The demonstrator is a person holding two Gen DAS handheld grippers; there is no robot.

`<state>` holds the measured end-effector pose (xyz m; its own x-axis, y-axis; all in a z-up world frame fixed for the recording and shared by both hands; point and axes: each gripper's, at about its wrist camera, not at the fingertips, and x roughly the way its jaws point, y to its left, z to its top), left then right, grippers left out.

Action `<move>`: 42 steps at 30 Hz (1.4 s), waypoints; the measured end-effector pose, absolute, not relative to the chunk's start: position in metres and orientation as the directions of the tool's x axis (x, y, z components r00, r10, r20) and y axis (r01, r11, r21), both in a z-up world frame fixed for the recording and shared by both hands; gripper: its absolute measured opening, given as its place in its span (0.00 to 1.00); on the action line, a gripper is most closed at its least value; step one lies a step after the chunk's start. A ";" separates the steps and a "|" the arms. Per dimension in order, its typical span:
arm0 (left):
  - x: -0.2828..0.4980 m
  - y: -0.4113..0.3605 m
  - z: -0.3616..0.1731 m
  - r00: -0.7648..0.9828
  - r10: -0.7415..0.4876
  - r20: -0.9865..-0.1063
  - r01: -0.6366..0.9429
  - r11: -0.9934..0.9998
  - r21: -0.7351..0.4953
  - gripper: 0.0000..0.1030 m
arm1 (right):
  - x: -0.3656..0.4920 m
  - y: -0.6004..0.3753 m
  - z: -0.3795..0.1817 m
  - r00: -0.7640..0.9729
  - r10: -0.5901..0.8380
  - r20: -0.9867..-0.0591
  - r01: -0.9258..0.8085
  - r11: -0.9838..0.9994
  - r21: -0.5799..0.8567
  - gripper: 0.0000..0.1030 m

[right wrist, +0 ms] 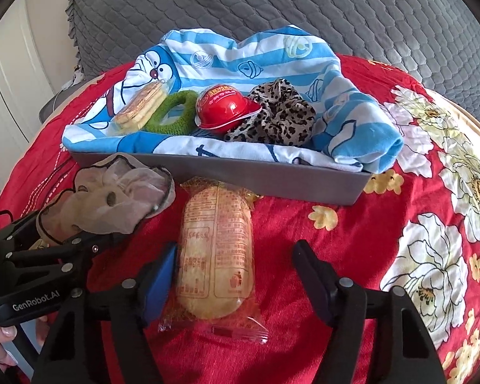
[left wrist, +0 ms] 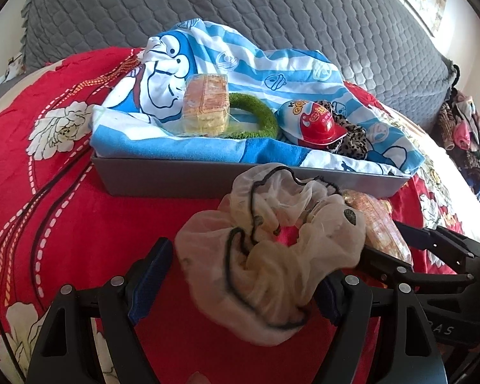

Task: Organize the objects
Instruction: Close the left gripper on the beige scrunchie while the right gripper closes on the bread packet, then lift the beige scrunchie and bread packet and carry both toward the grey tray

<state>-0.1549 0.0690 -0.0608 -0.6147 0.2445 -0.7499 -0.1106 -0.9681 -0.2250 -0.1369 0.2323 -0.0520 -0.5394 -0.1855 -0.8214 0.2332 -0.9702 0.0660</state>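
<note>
A cream sheer scrunchie [left wrist: 272, 256] with black trim lies on the red blanket, between the fingers of my open left gripper [left wrist: 240, 284]; it also shows in the right wrist view [right wrist: 118, 198]. A wrapped rice cracker [right wrist: 216, 249] lies on the blanket between the fingers of my open right gripper [right wrist: 236, 275]. Behind them a grey tray [right wrist: 272, 172] lined with a blue Doraemon cloth [right wrist: 240, 60] holds a cracker packet [right wrist: 140, 108], a green ring [right wrist: 172, 118], a red helmet toy [right wrist: 227, 108] and a leopard scrunchie [right wrist: 281, 118].
A red floral blanket [right wrist: 400, 224] covers the bed. A grey quilted headboard [right wrist: 272, 6] rises behind the tray. White cupboards [right wrist: 9, 80] stand at the far left. A pile of clothes [left wrist: 464, 128] hangs at the far right.
</note>
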 end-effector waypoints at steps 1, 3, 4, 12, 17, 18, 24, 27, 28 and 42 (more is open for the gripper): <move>-0.156 0.069 -0.061 -0.615 0.251 -0.747 -0.113 -0.966 -0.232 0.78 | -0.138 0.232 -0.053 -0.540 -0.188 -0.820 0.236 -0.970 0.067 0.61; -0.156 0.068 -0.061 -0.616 0.260 -0.744 -0.116 -0.964 -0.240 0.73 | -0.139 0.232 -0.053 -0.540 -0.190 -0.820 0.238 -0.969 0.068 0.54; -0.157 0.068 -0.061 -0.615 0.261 -0.744 -0.117 -0.963 -0.242 0.69 | -0.139 0.232 -0.053 -0.539 -0.190 -0.821 0.239 -0.969 0.068 0.54; -0.157 0.069 -0.060 -0.616 0.283 -0.735 -0.137 -0.958 -0.254 0.44 | -0.142 0.233 -0.053 -0.537 -0.205 -0.818 0.240 -0.967 0.084 0.45; -0.155 0.071 -0.056 -0.618 0.299 -0.727 -0.160 -0.953 -0.257 0.23 | -0.142 0.233 -0.052 -0.534 -0.206 -0.820 0.243 -0.966 0.085 0.43; -0.155 0.072 -0.056 -0.618 0.301 -0.726 -0.164 -0.953 -0.255 0.22 | -0.141 0.233 -0.052 -0.535 -0.206 -0.820 0.243 -0.966 0.084 0.43; -0.153 0.072 -0.055 -0.615 0.307 -0.726 -0.168 -0.951 -0.260 0.18 | -0.142 0.233 -0.052 -0.533 -0.210 -0.820 0.246 -0.965 0.088 0.41; -0.152 0.072 -0.054 -0.618 0.304 -0.726 -0.167 -0.952 -0.256 0.16 | -0.142 0.233 -0.052 -0.533 -0.210 -0.819 0.245 -0.965 0.088 0.40; -0.151 0.072 -0.053 -0.620 0.301 -0.725 -0.165 -0.953 -0.255 0.16 | -0.142 0.233 -0.052 -0.533 -0.210 -0.820 0.245 -0.965 0.087 0.40; -0.142 0.069 -0.036 -0.637 0.292 -0.714 -0.156 -0.955 -0.252 0.14 | -0.136 0.232 -0.038 -0.542 -0.223 -0.810 0.254 -0.962 0.095 0.39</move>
